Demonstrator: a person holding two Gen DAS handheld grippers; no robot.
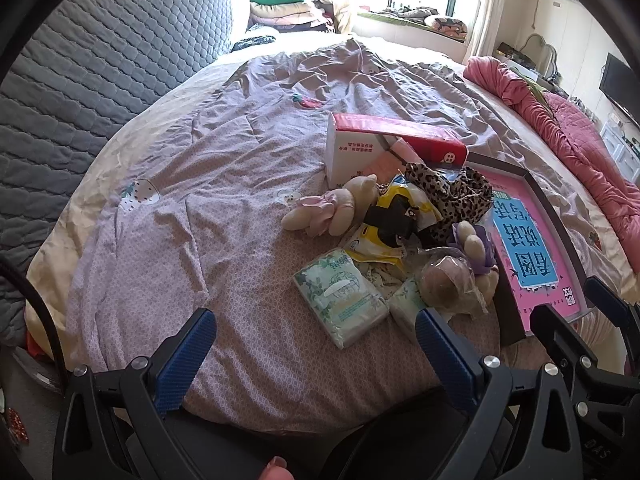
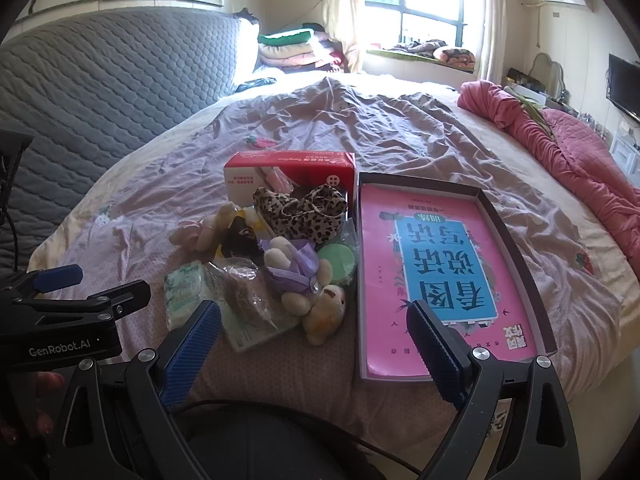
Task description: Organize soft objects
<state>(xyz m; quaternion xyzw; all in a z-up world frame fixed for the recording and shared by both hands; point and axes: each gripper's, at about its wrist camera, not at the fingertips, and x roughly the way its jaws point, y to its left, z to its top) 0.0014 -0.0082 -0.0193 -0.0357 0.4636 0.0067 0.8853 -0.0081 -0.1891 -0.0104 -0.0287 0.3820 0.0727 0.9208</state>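
A pile of soft things lies on the bed: a green tissue pack (image 1: 342, 294) (image 2: 184, 292), a cream and pink plush (image 1: 324, 210), a plush with purple ribbon (image 2: 304, 276), leopard-print cloth (image 2: 304, 214) (image 1: 452, 196), a yellow and black pouch (image 1: 396, 216) and a bagged round item (image 1: 442, 284). A red and white tissue box (image 2: 290, 174) (image 1: 384, 144) stands behind them. An open shallow box (image 2: 516, 240) with a pink book inside (image 2: 444, 264) lies to the right. My left gripper (image 1: 316, 354) is open, just short of the tissue pack. My right gripper (image 2: 316, 344) is open, near the pile's front.
The bed has a lilac patterned sheet (image 1: 224, 184) and a grey quilted headboard (image 2: 112, 76) at the left. A pink quilt (image 2: 576, 152) is bunched at the right edge. Folded bedding (image 2: 292, 50) is stacked by the window.
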